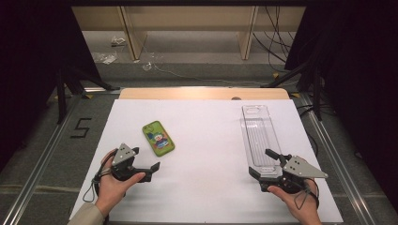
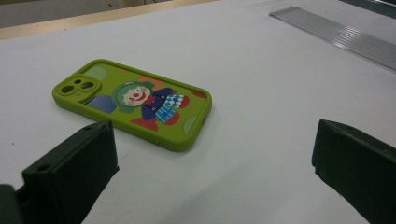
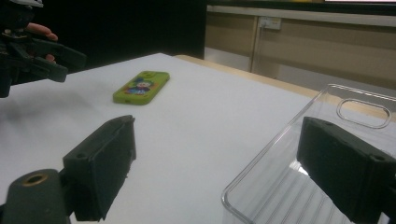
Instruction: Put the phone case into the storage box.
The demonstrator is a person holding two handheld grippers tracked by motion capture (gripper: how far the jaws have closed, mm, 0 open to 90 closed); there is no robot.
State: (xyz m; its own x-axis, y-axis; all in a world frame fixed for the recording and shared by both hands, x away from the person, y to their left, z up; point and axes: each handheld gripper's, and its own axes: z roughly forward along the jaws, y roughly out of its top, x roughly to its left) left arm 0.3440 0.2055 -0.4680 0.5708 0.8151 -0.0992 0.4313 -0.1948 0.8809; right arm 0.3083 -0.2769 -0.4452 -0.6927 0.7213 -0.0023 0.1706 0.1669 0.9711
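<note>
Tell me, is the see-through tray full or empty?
Empty. The clear tray shows only its ribbed bottom; the green phone case lies apart on the white table.

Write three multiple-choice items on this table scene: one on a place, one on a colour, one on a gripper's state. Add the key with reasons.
1. Where does the clear tray lie?
A. On the table's right half
B. Against the phone case
C. On the floor

2. What colour is the phone case rim?
A. Red
B. Green
C. Black

3. How stands the left gripper?
A. Shut on the case
B. Shut on nothing
C. Open

Key: A, the tray lies ahead of the right gripper; B, its rim is lime green; C, its jaws stand wide apart, holding nothing.
</note>
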